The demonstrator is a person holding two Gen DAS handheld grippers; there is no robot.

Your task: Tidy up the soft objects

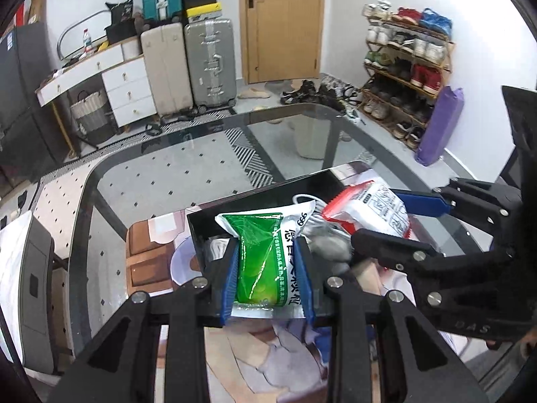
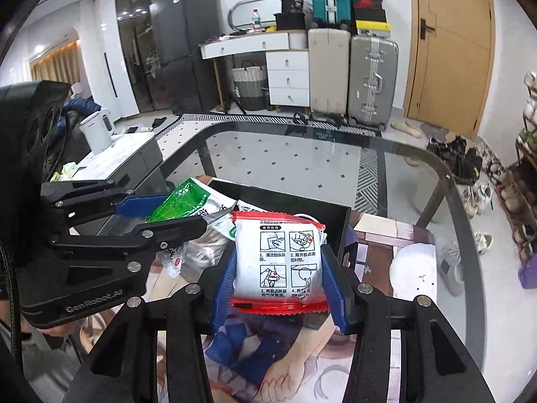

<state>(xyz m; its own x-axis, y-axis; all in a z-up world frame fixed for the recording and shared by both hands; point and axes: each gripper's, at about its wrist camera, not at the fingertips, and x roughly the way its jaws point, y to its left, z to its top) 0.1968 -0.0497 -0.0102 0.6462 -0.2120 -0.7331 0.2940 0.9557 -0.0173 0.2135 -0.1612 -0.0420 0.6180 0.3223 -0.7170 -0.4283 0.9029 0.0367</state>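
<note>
My left gripper point(image 1: 268, 252) is shut on a green and white soft packet point(image 1: 260, 262) and holds it over the near edge of a black box point(image 1: 255, 198). My right gripper point(image 2: 278, 262) is shut on a red and white soft packet point(image 2: 278, 262) with printed instructions, held above the same black box point(image 2: 339, 231). In the left wrist view the right gripper point(image 1: 379, 216) and its red and white packet point(image 1: 376, 208) hang over the box's right side. In the right wrist view the left gripper point(image 2: 174, 213) holds the green packet point(image 2: 181, 201) at the left. White items and a cable lie in the box.
The box stands on a printed mat point(image 2: 379, 238) on a glass table point(image 1: 188, 154). A white round object point(image 2: 416, 272) lies on the mat to the right. Suitcases point(image 1: 208, 63), a dresser, a shoe rack point(image 1: 402, 67) and a door stand beyond the table.
</note>
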